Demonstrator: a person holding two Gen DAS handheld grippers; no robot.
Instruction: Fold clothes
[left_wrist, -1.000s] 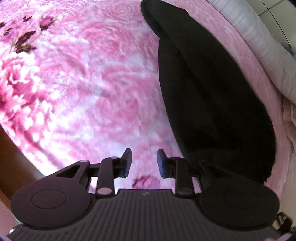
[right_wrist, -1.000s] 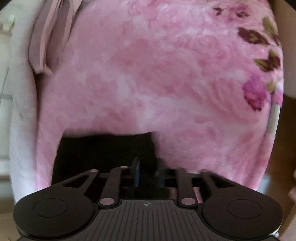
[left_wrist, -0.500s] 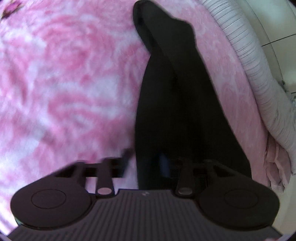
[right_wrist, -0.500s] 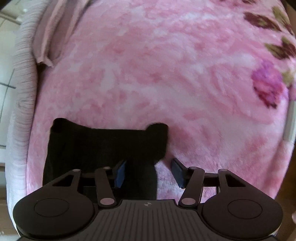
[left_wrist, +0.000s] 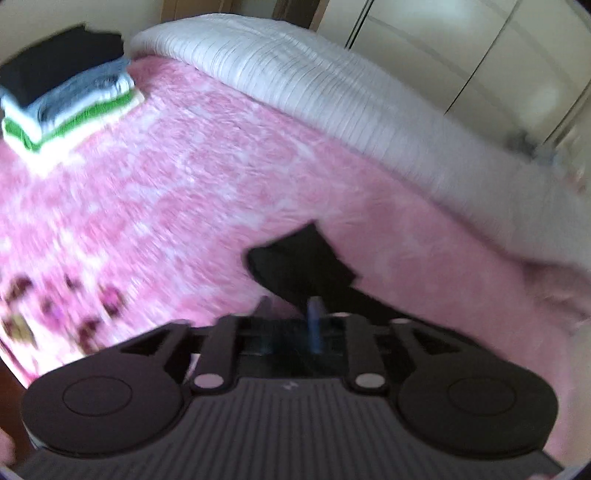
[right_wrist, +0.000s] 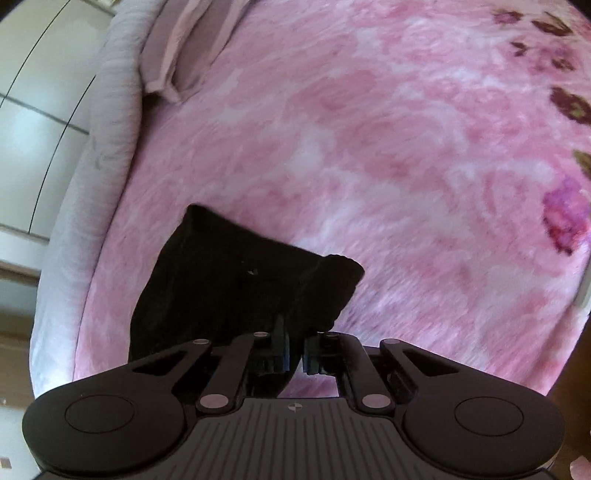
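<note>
A black garment (left_wrist: 299, 262) lies on a pink flowered blanket (left_wrist: 166, 206). In the left wrist view, my left gripper (left_wrist: 290, 314) is raised above the bed. One end of the cloth is bunched between its pads and lifted with it, while its jaws are opening. The picture is blurred by motion. In the right wrist view, my right gripper (right_wrist: 296, 350) is closing, its pads pinching a fold at the near edge of the black garment (right_wrist: 229, 280). The rest of the cloth spreads away to the left on the blanket (right_wrist: 406, 147).
A stack of folded clothes (left_wrist: 70, 92), black on top with blue, white and green below, sits at the far left of the bed. A white ribbed quilt (left_wrist: 332, 92) runs along the far edge before pale wardrobe doors (left_wrist: 461, 44). A pale pink garment (right_wrist: 184, 48) lies by the quilt (right_wrist: 85, 166).
My left gripper has risen from the blanket and turned, bringing the garment's end up and the folded stack into view. My right gripper has gone from wide open to pinching the garment's edge.
</note>
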